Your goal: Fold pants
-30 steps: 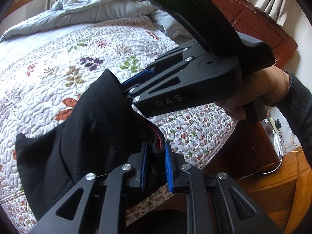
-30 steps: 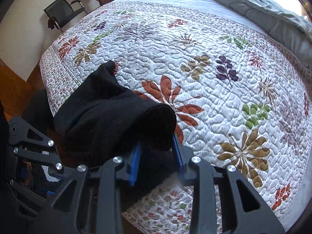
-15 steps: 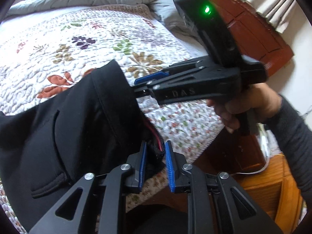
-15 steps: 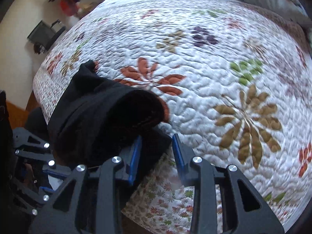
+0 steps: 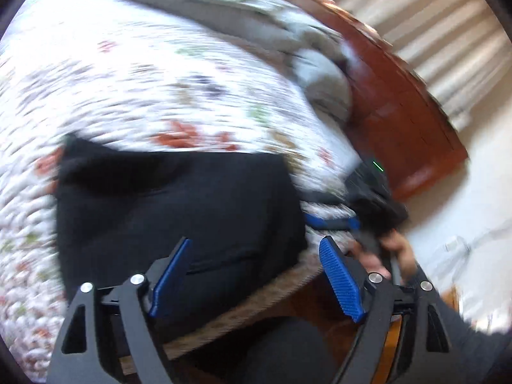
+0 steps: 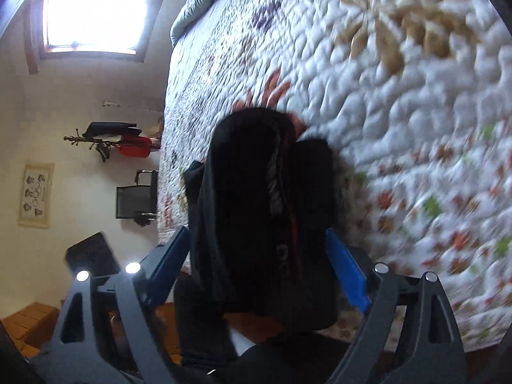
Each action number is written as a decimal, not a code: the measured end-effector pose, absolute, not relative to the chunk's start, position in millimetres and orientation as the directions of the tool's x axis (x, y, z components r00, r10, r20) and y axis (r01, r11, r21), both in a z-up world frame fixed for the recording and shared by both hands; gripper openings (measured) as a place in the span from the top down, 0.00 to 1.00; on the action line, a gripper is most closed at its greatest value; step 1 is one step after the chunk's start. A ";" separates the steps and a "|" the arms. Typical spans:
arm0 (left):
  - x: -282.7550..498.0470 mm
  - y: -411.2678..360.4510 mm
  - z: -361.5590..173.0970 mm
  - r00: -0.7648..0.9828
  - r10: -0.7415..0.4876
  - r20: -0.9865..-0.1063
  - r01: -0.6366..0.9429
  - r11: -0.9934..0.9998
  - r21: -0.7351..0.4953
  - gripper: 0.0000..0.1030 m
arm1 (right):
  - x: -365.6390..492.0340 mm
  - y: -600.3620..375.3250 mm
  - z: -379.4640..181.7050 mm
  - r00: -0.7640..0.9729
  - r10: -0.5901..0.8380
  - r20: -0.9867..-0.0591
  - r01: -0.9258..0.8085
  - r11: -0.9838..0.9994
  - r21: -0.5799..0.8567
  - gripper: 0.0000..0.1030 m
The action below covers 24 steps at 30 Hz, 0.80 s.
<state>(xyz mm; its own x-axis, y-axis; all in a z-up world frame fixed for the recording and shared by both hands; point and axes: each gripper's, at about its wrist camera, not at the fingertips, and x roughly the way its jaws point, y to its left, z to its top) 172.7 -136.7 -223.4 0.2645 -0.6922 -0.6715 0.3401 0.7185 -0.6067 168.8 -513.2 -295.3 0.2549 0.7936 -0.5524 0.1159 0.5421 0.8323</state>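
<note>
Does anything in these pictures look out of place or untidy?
Only small things. The black pants lie folded on the quilt at its near edge, one corner at the far left sticking up. A grey blanket is bunched at the head of the bed. Both pictures are blurred, so finer creases cannot be judged.

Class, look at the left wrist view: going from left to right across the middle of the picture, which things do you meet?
Flowered quilt → black pants → right gripper → wooden bed frame → curtain.
</note>
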 end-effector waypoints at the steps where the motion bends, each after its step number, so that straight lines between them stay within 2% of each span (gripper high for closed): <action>1: 178.5 -116.0 -231.3 0.282 -0.677 -0.680 0.281 0.736 -0.616 0.21 | 165.7 -508.7 -293.6 0.261 0.790 -0.554 0.107 0.547 0.830 0.16; 4: 184.4 -80.1 -244.1 0.317 -0.645 -0.695 0.195 0.762 -0.618 0.20 | 161.3 -498.8 -285.9 0.273 0.769 -0.577 0.093 0.576 0.812 0.20; 8: 188.4 -51.4 -265.4 0.317 -0.627 -0.712 0.107 0.769 -0.630 0.20 | 160.9 -495.6 -280.5 0.265 0.744 -0.613 0.115 0.607 0.787 0.57; 10: 188.5 -46.0 -270.4 0.323 -0.619 -0.716 0.093 0.773 -0.627 0.20 | 160.9 -493.4 -276.0 0.254 0.731 -0.633 0.127 0.624 0.771 0.57; 13: 186.8 -45.1 -273.4 0.322 -0.623 -0.713 0.091 0.770 -0.631 0.20 | 160.6 -484.5 -270.5 0.245 0.708 -0.662 0.127 0.653 0.746 0.49; 15: 184.2 -43.2 -274.4 0.319 -0.626 -0.711 0.095 0.768 -0.634 0.20 | 160.5 -475.9 -275.4 0.233 0.713 -0.661 0.141 0.648 0.749 0.50; 16: 182.1 -43.1 -275.0 0.317 -0.627 -0.711 0.095 0.767 -0.634 0.20 | 160.3 -474.1 -277.1 0.230 0.715 -0.660 0.146 0.645 0.750 0.56; 17: 181.0 -43.0 -275.7 0.314 -0.628 -0.712 0.093 0.766 -0.635 0.20 | 162.1 -470.6 -277.8 0.228 0.711 -0.665 0.148 0.650 0.745 0.74; 18: 180.8 -44.3 -276.0 0.311 -0.630 -0.712 0.094 0.766 -0.636 0.20 | 164.2 -468.4 -276.5 0.226 0.713 -0.664 0.152 0.648 0.747 0.85; 24: 179.7 -51.7 -267.5 0.311 -0.642 -0.701 0.144 0.761 -0.633 0.20 | 152.0 -462.4 -217.9 0.296 0.647 -0.703 0.048 0.725 0.687 0.87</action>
<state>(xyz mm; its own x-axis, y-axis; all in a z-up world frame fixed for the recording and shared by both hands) 179.7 -51.7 -267.5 0.3110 -0.6417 -0.7010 0.1441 0.7609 -0.6326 152.0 -462.4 -217.9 0.2957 0.6469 -0.7029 0.0482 0.7248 0.6873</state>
